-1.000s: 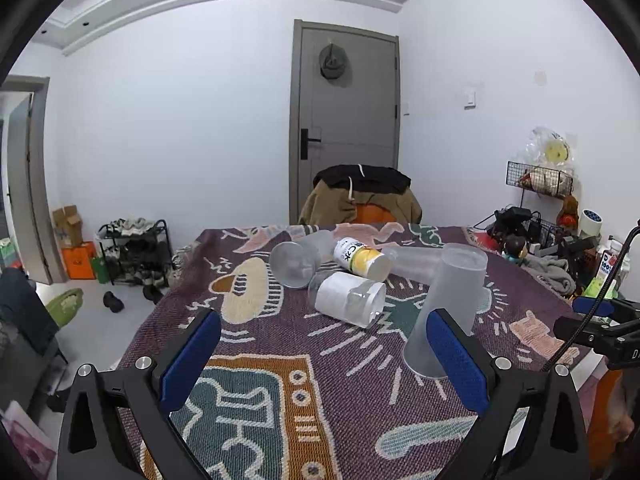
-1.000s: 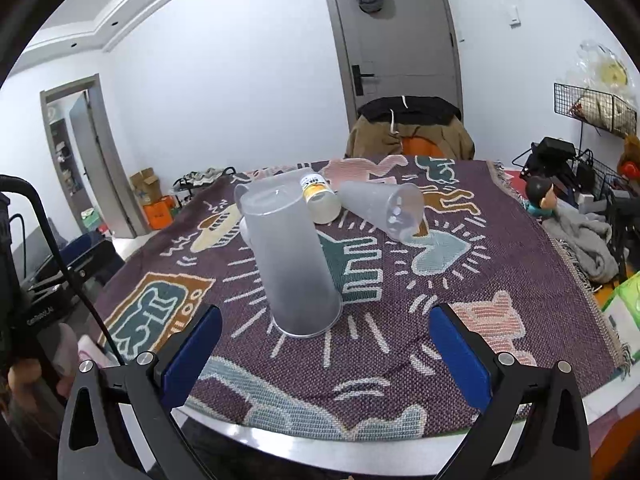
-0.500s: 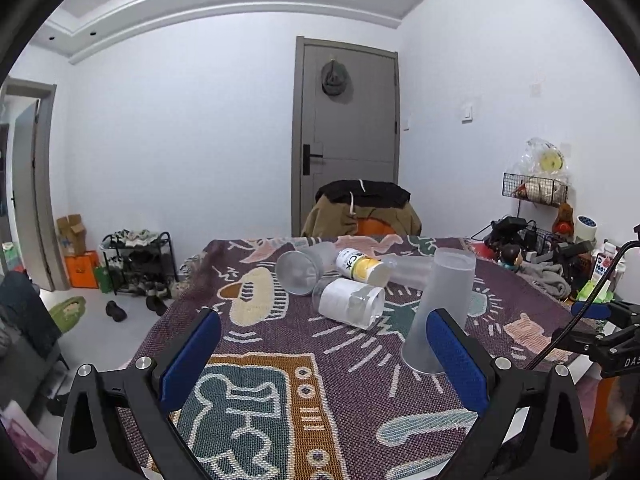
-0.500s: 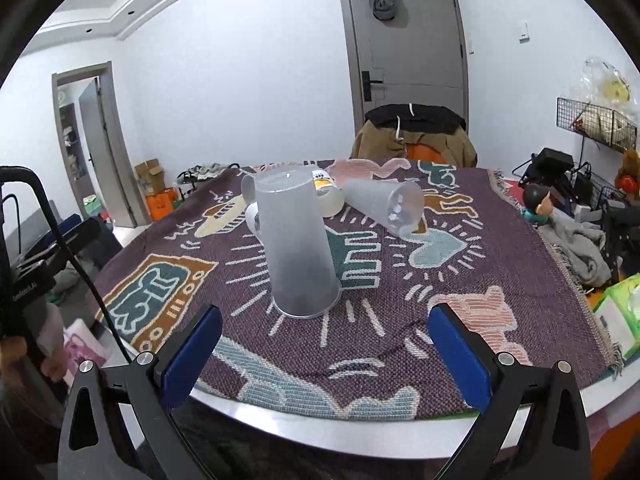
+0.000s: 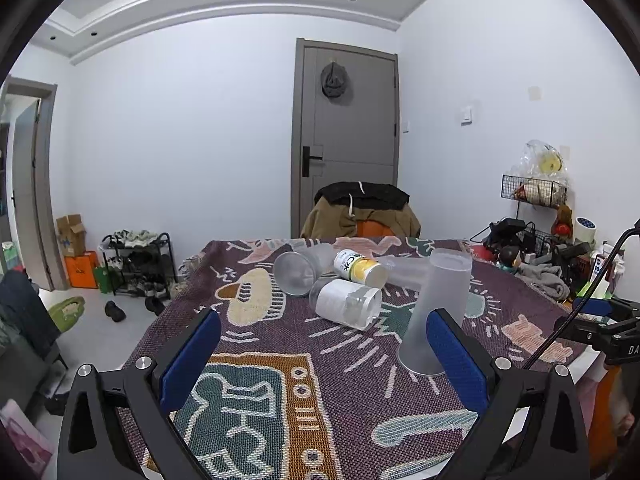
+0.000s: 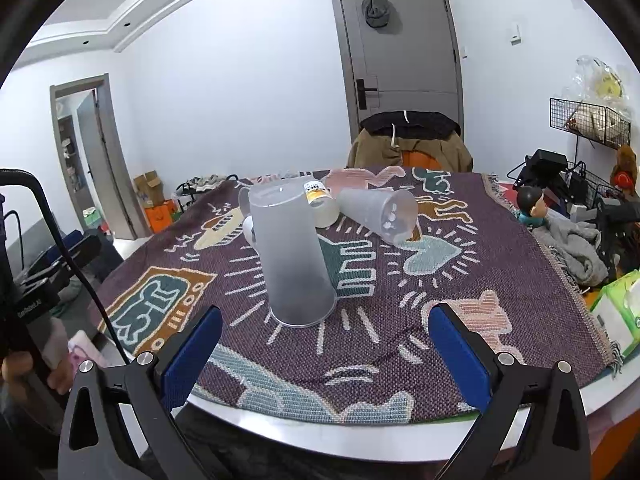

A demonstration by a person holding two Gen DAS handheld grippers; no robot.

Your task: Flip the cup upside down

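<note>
Your frosted cup (image 6: 292, 256) stands mouth-down on the patterned cloth (image 6: 460, 276), wide rim flat on the weave, closed base on top; in the left wrist view the same cup (image 5: 436, 308) sits just behind your left gripper's right finger, which overlaps its lower edge.

Your right gripper (image 6: 325, 354) is wide open and grips nothing — its blue pads stand apart on either side of the cup, nearer the table edge (image 6: 360, 436). Your left gripper (image 5: 323, 358) is likewise spread wide and empty above the cloth.

Behind the cup lies a cluster on its side: a second frosted cup (image 6: 380, 212) with its mouth toward you, a yellow-labelled bottle (image 5: 358, 266), a white-labelled jar (image 5: 346, 304) and a clear cup (image 5: 298, 272). The bottle appears to touch the clear cup, though the view is too distorted to be sure.

Beyond the table, a chair draped with a jacket (image 5: 360, 210) stands before the grey door (image 5: 352, 132); a shoe rack (image 5: 138, 264) is to the left.
</note>
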